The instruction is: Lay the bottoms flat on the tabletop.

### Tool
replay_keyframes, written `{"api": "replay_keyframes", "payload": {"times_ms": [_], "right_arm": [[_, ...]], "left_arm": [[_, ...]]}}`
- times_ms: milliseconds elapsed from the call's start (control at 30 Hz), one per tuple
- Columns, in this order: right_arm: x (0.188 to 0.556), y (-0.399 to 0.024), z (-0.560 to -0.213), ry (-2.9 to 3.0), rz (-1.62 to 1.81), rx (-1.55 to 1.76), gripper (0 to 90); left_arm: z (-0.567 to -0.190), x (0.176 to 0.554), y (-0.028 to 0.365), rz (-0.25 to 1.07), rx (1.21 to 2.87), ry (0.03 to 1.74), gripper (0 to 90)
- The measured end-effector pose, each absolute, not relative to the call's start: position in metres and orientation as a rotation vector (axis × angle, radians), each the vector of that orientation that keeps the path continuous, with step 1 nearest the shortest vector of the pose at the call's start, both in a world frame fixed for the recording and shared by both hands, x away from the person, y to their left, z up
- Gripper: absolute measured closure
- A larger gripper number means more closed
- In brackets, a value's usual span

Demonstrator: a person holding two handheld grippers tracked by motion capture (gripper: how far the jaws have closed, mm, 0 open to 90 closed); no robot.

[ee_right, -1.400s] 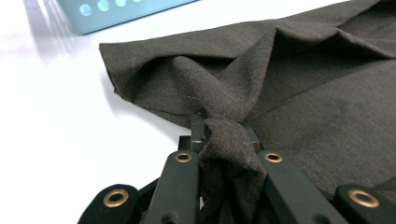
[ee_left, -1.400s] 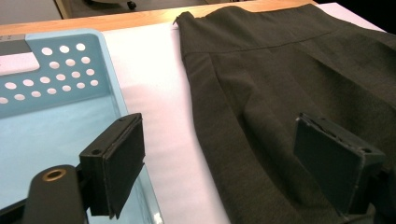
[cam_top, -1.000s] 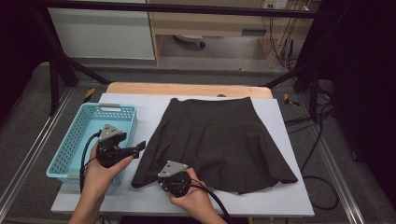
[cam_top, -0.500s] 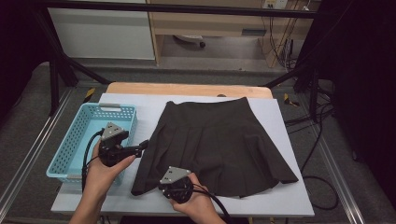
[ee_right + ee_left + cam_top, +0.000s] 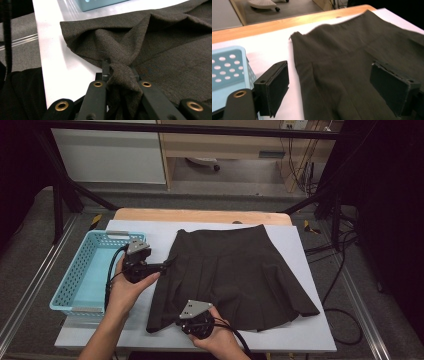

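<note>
- Where the high view looks down on the white table [image 5: 310, 330], a dark pleated skirt [image 5: 235, 275] lies spread across the middle of the frame, waistband toward the top, hem toward the bottom. Left of it stands a light blue perforated basket [image 5: 75, 285], near the table's left edge. The left gripper [image 5: 167, 266] sits left of centre, just at the skirt's left side edge, held in a hand [image 5: 127, 290] that rises from the bottom of the frame. The right gripper [image 5: 192, 322] is at the lower middle, right on the hem, with the other hand [image 5: 220, 340] behind it.
- In the left gripper view the two black jaws stand wide apart, one at lower left and one at lower right, with nothing pressed between them. The skirt [image 5: 352, 65] fills the middle and right of the frame; its left edge runs down between the jaws over the white table [image 5: 269, 50]. A corner of the basket [image 5: 227, 65] shows at the left edge, and a strip of bare wood [image 5: 262, 25] crosses the top.
- In the right gripper view the jaws at the bottom centre are clamped on a bunched fold of the skirt [image 5: 120, 50], the cloth pulled up into a ridge from the grip. White table [image 5: 57, 62] shows at the left, and the basket [image 5: 100, 3] at the top.
</note>
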State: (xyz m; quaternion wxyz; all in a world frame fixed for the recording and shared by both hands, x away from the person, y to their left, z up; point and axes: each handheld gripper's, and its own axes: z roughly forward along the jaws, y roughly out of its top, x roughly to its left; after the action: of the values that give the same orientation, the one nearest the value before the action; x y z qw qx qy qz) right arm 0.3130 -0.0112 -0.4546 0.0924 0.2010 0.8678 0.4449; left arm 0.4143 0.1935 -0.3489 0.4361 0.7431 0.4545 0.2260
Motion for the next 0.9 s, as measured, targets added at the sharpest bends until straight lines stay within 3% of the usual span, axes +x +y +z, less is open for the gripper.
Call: {"api": "replay_keyframes", "payload": {"times_ms": [900], "right_arm": [[0.311,-0.035,-0.458,2.664,1.326,0.601,82.5]], "left_arm": [[-0.379,0.45,0.16,0.534,1.88,1.149,11.7]]}}
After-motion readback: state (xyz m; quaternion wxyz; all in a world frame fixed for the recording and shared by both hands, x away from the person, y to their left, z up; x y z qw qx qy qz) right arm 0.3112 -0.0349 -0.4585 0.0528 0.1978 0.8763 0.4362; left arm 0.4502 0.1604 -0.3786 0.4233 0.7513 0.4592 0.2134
